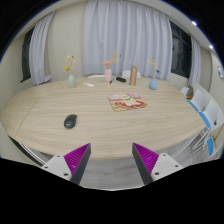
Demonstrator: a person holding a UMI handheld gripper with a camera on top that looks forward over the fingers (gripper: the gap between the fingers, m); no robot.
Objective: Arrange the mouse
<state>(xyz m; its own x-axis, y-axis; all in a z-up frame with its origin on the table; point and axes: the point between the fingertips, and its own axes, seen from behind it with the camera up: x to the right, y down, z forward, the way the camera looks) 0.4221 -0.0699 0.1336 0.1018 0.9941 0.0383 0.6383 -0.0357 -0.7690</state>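
Note:
A dark mouse (pixel 69 121) lies on the round light-wood table (pixel 100 125), beyond and a little left of my left finger. My gripper (pixel 112 160) is open and empty above the table's near edge. Its two purple pads stand wide apart, with only bare tabletop between them. The mouse is well ahead of the fingertips (pixel 80 153) and apart from them.
A patterned mat (pixel 126 101) with small items lies at the table's middle. Behind it stand a brown bottle (pixel 132 75), a pink cup (pixel 108 74) and two vases with flowers (pixel 71 78) (pixel 154 82). White curtains hang behind. Chairs (pixel 205 112) stand at the right.

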